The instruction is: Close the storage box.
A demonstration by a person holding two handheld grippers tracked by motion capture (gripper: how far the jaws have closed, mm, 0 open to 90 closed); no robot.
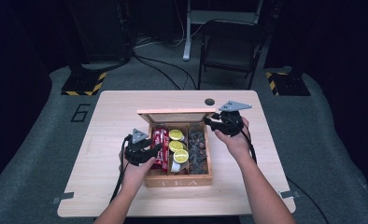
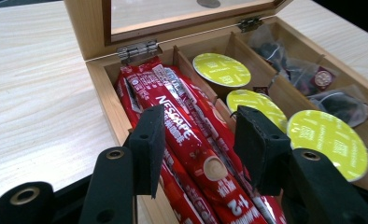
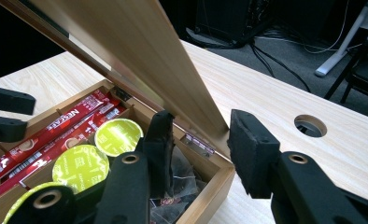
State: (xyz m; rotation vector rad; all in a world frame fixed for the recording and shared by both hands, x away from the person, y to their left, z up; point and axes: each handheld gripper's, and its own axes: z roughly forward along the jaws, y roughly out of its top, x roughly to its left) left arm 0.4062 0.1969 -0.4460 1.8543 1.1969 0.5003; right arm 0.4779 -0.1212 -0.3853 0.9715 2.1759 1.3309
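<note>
In the high view, the left gripper [image 1: 150, 153] hovers at about 9 o'clock of the wooden tea box [image 1: 178, 181], its jaws spread apart over the red coffee sticks [image 2: 187, 135] in the box's left compartment, pinching nothing. Beyond them lie the yellow-green capsules [image 1: 176, 145] in the middle compartment and dark tea bags [image 1: 197, 149] on the right. Farther off, at about 1 o'clock, the right gripper [image 1: 212, 122] stands with its jaws on either side of the raised lid [image 3: 140, 56]; whether they press on it I cannot tell.

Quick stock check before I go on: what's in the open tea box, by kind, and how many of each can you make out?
Red Nescafe stick packets: at least 3, bunched together
Yellow-green capsules: 3
Dark tea bag sachets: about 3, overlapping, hard to separate
Total: about 9
</note>
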